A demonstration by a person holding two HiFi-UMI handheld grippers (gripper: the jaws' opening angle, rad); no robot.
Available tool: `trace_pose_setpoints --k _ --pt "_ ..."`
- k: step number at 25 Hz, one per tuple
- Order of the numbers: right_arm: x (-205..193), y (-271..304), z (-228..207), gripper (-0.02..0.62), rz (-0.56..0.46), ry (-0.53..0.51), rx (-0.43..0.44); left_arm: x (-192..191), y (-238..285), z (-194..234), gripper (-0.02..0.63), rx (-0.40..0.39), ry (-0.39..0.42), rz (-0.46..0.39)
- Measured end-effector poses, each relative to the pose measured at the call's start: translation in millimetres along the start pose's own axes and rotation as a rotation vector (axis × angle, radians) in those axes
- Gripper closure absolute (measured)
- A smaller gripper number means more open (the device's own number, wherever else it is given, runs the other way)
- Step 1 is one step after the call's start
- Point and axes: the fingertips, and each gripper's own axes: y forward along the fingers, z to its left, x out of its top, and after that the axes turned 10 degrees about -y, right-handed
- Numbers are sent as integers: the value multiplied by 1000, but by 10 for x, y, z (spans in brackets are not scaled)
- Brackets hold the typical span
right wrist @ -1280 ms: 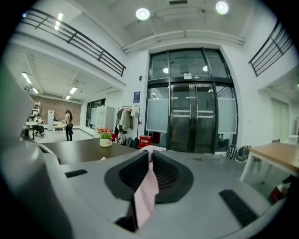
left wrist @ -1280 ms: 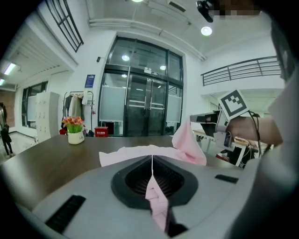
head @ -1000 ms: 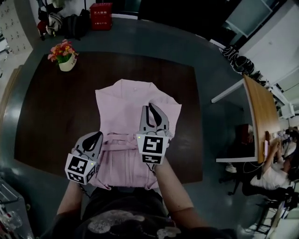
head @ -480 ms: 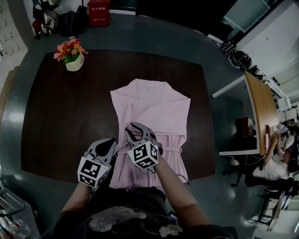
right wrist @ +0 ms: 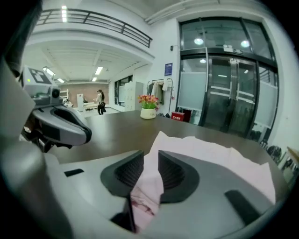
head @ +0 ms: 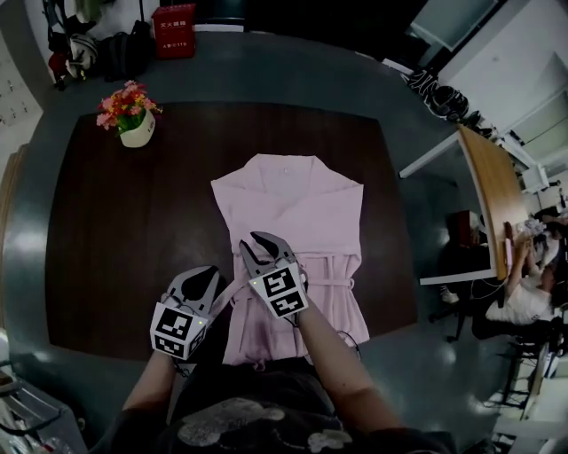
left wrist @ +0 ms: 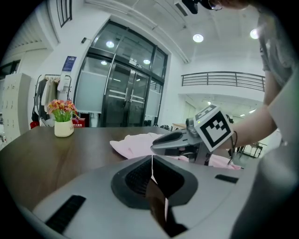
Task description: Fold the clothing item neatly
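A garment (head: 297, 213) is lying on the middle of the table (head: 115, 248), reaching over its near edge. A flower pot (head: 136, 131) is standing near the table's far left corner, well apart from the garment.

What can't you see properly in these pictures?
- Pink garment: part of its near hem, head view, behind the person's arms.
- Red box: its print, head view, too small to read.
- Left gripper: shut; left gripper view, whether the pale sliver between its jaws is cloth is too thin to tell.
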Motion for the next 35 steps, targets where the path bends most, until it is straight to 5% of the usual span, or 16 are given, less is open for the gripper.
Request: trace_pose_setpoints --k 6,10,20,25,30,35 --pt "-402 -300 -321 575 110 94 -159 -22 -98 133 594 46 5 -27" --pt "-519 -774 -498 575 44 183 -261 -100 -309 -13 594 107 6 -54" --pt "-1229 -2949 -366 575 -173 120 -356 -923 -1032 -1420 594 212 8 -101" --pt "-2007 -3879 -247 575 -152 188 -429 -1475 -1200 -2087 594 238 12 -37" --pt "-2910 -4214 -7 574 -107 302 -435 -2180 -1207 -2114 591 300 -58 87" --pt "-3880 -4006 259 470 25 358 -345 -2896 -1129 -1775 447 332 -87 181"
